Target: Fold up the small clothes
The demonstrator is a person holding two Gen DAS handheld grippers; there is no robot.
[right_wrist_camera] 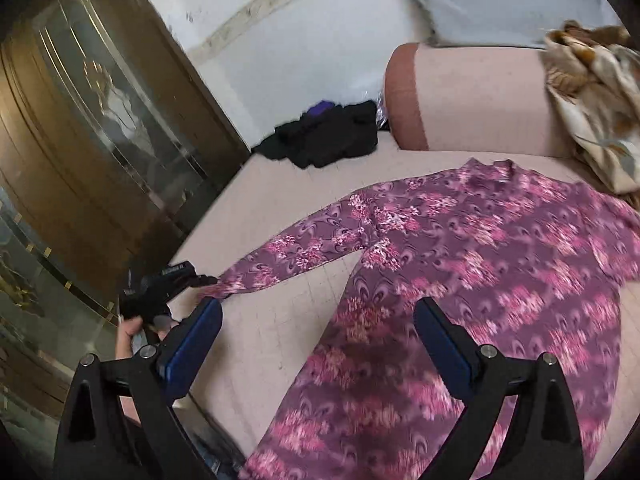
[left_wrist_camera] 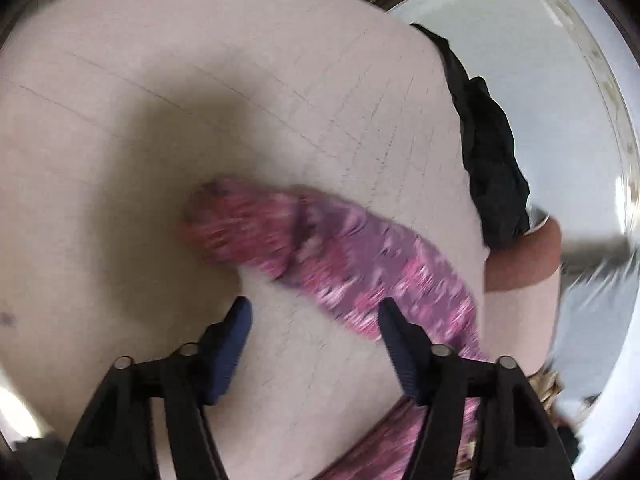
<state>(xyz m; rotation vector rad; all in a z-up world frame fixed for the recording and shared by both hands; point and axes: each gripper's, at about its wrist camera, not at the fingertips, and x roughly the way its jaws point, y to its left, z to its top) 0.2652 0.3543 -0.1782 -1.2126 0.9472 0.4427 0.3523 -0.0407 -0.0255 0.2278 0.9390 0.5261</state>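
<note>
Purple and pink floral cloth is what fills your views: the blouse lies spread flat on the pale pink mattress, body toward the right, collar up near the bolster, and one long sleeve stretched out to the left. Starting at the far left of your right wrist view, a dark wooden cabinet with glass panels stands against the bed. Just inside it, your left hand holds the left gripper close to the cuff end of that sleeve; in its own view the picture is smeared, but you can see its jaws standing well apart with only bare mattress between them, the sleeve running past beyond the tips and under the right-hand finger without being pinched. Farther back, a heap of black clothes sits on the mattress against the white wall, beside the bolster's end. Your right gripper hangs over the blouse's lower body with its jaws spread as wide as they go, holding nothing; mattress and hem lie below the gap. At the far right, a tan and cream patterned cloth is bunched on the bolster, above the blouse's shoulder.
</note>
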